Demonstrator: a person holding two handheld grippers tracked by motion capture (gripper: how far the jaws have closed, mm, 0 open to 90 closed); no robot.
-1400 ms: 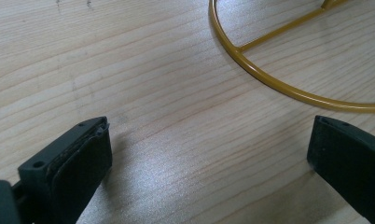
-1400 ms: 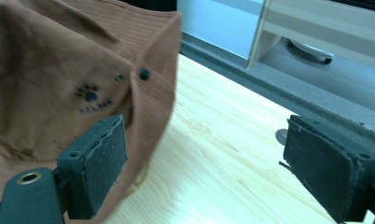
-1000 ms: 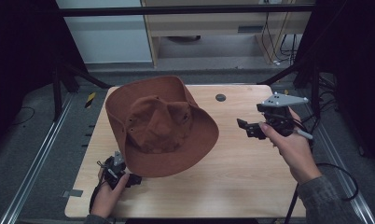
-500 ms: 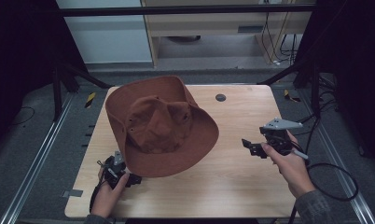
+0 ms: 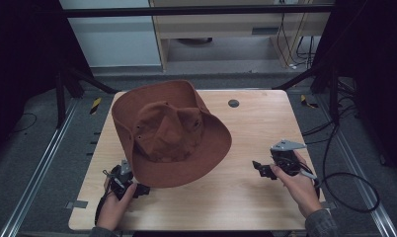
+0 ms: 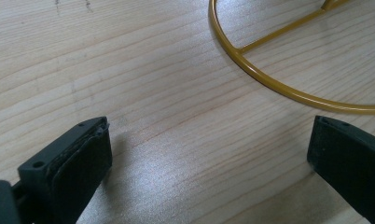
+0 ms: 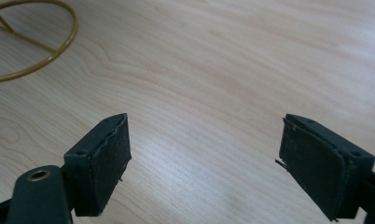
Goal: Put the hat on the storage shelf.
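Observation:
A brown wide-brimmed hat [image 5: 169, 131] sits raised over the left half of the wooden table [image 5: 265, 118]. A gold wire ring [image 6: 269, 81] lies flat on the wood ahead of my left gripper [image 6: 209, 128], whose jaws stand wide open with nothing between them. In the high view my left gripper [image 5: 137, 190] rests low at the near left, by the hat's front brim. My right gripper [image 5: 259, 169] hovers just above bare wood right of the hat. Its jaws are open and empty [image 7: 205, 120], and the gold wire ring [image 7: 59, 51] lies at the far left of that view.
A small dark round disc [image 5: 233, 103] sits in the table near its far edge. A black cable [image 5: 354, 177] loops off the right gripper past the table's right edge. Metal rails run along both sides of the table.
My right gripper has come down and toward the near edge, from beside the hat's brim to just over the table. The left gripper and the hat have stayed put.

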